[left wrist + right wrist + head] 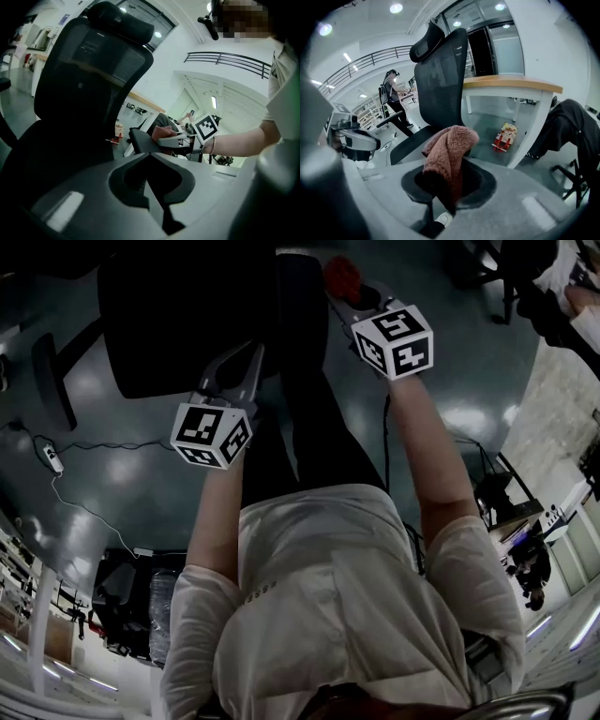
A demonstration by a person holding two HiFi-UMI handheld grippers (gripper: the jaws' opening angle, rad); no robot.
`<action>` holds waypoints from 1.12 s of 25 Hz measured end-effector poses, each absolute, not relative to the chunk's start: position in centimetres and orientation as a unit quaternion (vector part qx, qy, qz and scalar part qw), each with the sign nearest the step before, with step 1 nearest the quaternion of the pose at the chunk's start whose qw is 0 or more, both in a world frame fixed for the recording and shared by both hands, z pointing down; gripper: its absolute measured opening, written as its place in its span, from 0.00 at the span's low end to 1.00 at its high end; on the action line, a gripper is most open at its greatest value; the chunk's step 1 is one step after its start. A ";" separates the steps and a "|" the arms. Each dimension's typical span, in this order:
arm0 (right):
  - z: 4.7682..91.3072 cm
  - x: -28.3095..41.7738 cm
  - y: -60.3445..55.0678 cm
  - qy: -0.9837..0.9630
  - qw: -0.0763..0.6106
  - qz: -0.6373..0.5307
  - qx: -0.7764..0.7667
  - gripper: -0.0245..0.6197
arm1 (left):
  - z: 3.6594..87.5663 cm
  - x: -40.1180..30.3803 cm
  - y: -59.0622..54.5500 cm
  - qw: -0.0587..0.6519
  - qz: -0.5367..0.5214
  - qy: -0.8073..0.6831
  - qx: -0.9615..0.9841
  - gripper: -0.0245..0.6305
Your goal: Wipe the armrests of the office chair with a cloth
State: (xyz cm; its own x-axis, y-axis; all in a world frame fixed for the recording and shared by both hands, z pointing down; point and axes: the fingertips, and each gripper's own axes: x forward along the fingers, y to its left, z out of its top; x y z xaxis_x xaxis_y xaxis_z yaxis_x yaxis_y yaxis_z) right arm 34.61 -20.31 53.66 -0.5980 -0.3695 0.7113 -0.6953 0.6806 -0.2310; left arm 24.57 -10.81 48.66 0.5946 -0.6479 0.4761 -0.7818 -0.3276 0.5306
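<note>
A black mesh office chair (89, 70) stands ahead of me, its seat (187, 315) at the top of the head view. My right gripper (344, 298) is shut on a reddish-brown cloth (450, 150), which bulges out above the jaws. From the left gripper view, the cloth (161, 133) and right gripper (171, 139) rest against the end of the chair's right armrest (140, 140). My left gripper (249, 356) hovers beside the seat's front edge, jaws together with nothing between them. The other armrest (52, 381) is at the far left.
A white desk with a wooden top (511, 84) stands behind the chair, with a snack packet (505, 136) on the floor beneath it. A dark jacket (572, 131) hangs at the right. A power strip with its cable (52, 457) lies on the floor at left.
</note>
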 end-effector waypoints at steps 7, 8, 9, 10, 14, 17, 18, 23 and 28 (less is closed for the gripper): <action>53.0 35.4 -14.4 -0.840 0.295 0.280 0.359 0.12 | 47.4 24.1 -7.5 0.361 0.091 -0.410 0.833 0.06; 53.0 35.4 -13.7 -0.838 0.292 0.280 0.366 0.12 | 47.3 24.1 -7.0 0.360 0.091 -0.405 0.836 0.06; 53.0 35.5 -13.1 -0.836 0.289 0.280 0.373 0.12 | 47.2 24.1 -6.4 0.358 0.092 -0.401 0.838 0.06; 53.0 35.6 -12.5 -0.833 0.286 0.282 0.380 0.12 | 47.2 24.1 -5.9 0.357 0.092 -0.397 0.841 0.06; 53.1 35.7 -9.6 -0.820 0.286 0.285 0.406 0.12 | 47.2 24.0 -3.4 0.355 0.095 -0.378 0.850 0.06; 52.9 35.4 -6.8 -0.811 0.290 0.286 0.421 0.12 | 47.1 23.7 -1.5 0.353 0.096 -0.364 0.856 0.06; 52.9 35.3 -5.8 -0.807 0.291 0.287 0.426 0.12 | 47.0 23.7 -0.9 0.352 0.096 -0.359 0.859 0.06; 53.2 35.1 -2.1 -0.784 0.279 0.297 0.467 0.12 | 46.8 22.9 1.8 0.347 0.097 -0.349 0.865 0.06; 53.3 34.1 -0.6 -0.764 0.252 0.321 0.500 0.12 | 46.4 21.4 3.5 0.346 0.090 -0.357 0.863 0.06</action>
